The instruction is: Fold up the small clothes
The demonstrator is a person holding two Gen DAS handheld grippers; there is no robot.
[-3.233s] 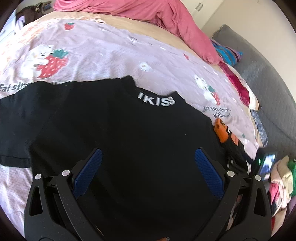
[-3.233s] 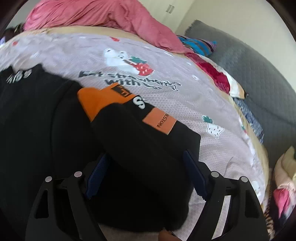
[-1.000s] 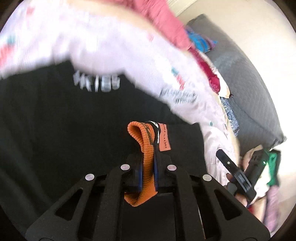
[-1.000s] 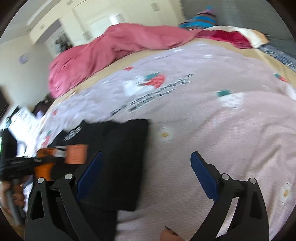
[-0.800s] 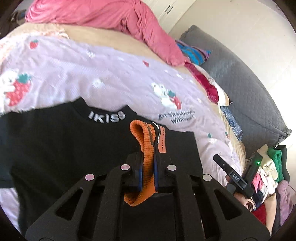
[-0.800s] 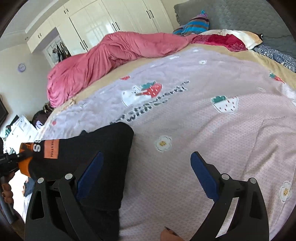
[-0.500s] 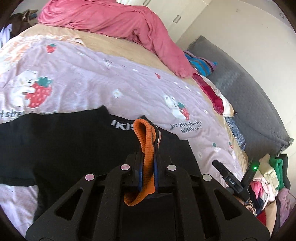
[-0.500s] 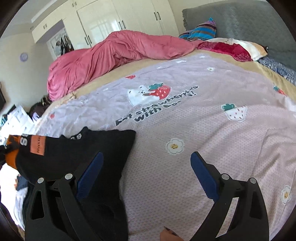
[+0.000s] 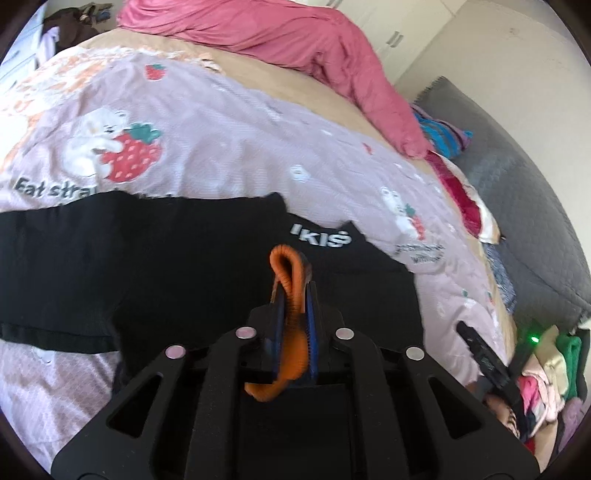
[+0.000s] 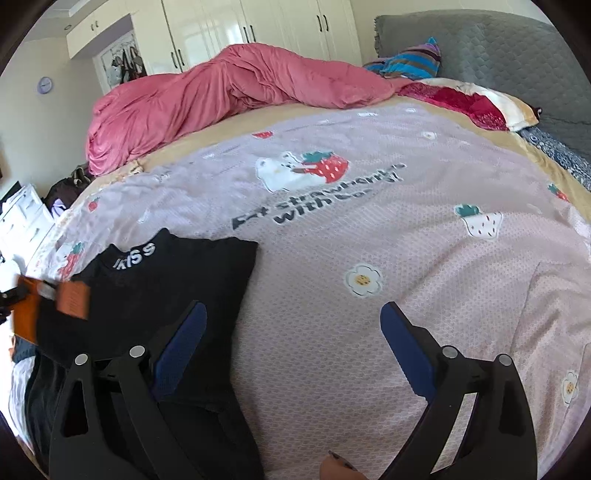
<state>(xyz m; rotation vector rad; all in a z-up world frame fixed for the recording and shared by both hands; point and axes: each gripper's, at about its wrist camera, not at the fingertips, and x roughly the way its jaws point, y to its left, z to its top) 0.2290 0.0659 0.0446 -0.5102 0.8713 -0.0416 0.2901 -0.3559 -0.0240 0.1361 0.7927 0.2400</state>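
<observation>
Your left gripper (image 9: 293, 325) pinches the black top's (image 9: 155, 258) orange cuff (image 9: 291, 302) above the bedspread (image 9: 229, 147); your right gripper (image 10: 291, 347) gapes empty. Tug hard and the cuff could slip, dragging the spread body askew.

The T-shirt (image 9: 155, 254) was black, with white letters on its neckband (image 9: 319, 236). The sleeve cuff (image 9: 290, 314) was bright orange and had an orange patch (image 10: 73, 300) near it. The bedsheet (image 10: 406, 258) was pale purple with white bears, red strawberries, small white flowers and dark letters. The blanket (image 10: 221, 96) was pink. The headboard (image 10: 498, 48) was grey. The fingers (image 10: 404, 347) had blue pads on black frames. The wardrobe doors (image 10: 258, 26) were white.
</observation>
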